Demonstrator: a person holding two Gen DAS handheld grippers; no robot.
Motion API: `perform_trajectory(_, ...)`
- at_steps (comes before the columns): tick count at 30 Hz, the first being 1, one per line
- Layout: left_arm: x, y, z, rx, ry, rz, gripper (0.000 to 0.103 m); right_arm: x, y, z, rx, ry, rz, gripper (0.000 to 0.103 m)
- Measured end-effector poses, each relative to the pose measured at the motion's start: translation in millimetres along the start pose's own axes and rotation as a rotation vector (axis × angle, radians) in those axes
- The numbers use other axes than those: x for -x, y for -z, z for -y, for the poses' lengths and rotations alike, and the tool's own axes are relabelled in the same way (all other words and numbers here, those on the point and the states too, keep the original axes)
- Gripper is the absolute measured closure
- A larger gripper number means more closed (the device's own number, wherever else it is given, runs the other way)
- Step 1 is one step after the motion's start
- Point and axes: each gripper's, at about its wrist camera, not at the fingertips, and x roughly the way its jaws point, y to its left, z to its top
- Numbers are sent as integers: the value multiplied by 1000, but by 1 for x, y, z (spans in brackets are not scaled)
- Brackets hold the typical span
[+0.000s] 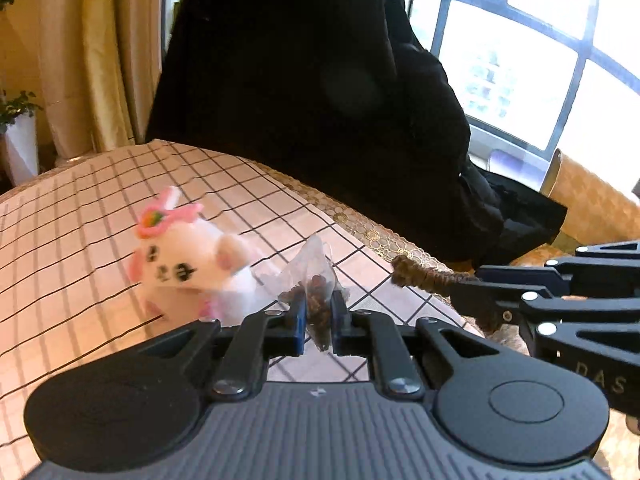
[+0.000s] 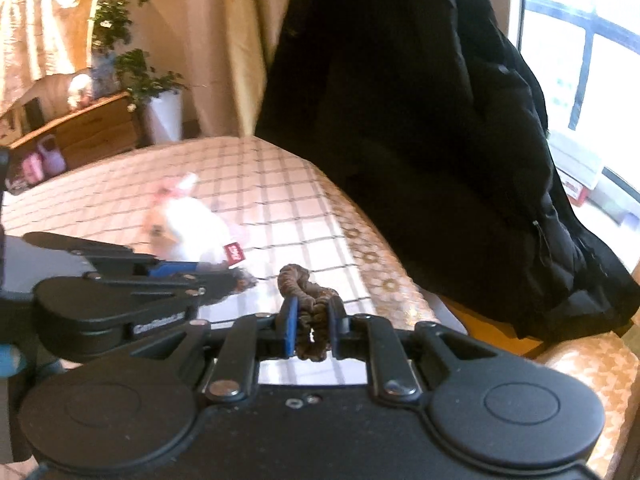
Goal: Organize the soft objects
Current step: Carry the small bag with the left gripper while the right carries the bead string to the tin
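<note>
Brown, ruched fabric, a scrunchie-style hair tie (image 2: 306, 292), sat pinched between the blue-padded jaws of the right gripper (image 2: 312, 330), while the left gripper (image 1: 319, 322) had its jaws pressed on a small clear pouch of dark dried bits (image 1: 316, 300). Both tools were raised above the tabletop with the checked pink-and-white cloth (image 1: 80, 208), near its gold-patterned edge on the side where a black padded coat (image 1: 304, 80) hung over a chair. A white plush cat with a pink bow and pink ears (image 1: 188, 256) lay on the cloth just behind the left gripper's tips, untouched by either tool and blurred in the right wrist view.

Judging from the raised tools, the step in hand appeared to be carrying both soft pieces toward wherever they were to be gathered; no bin or tray showed in either view, so the destination could not be told. To do it well, the grips likely needed to stay firm but gentle, since the pouch was thin and looked crushable, and the hair tie hung loosely and could slip through the pads. The two grippers were close together, the right one's linkage crossing the left view's right edge, so keeping them apart on the way seemed wise. The plush cat apparently remained to be collected afterwards.
</note>
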Motion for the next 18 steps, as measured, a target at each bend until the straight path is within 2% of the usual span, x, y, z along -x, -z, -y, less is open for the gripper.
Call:
perform_trajectory(8,69,13,-25,24,-17,21,91,44,-7,-47,48,-77,46,89)
perform_trajectory(18,154,42,-83,68,-61,40,91,84,-14,-124,121,-177,86,89)
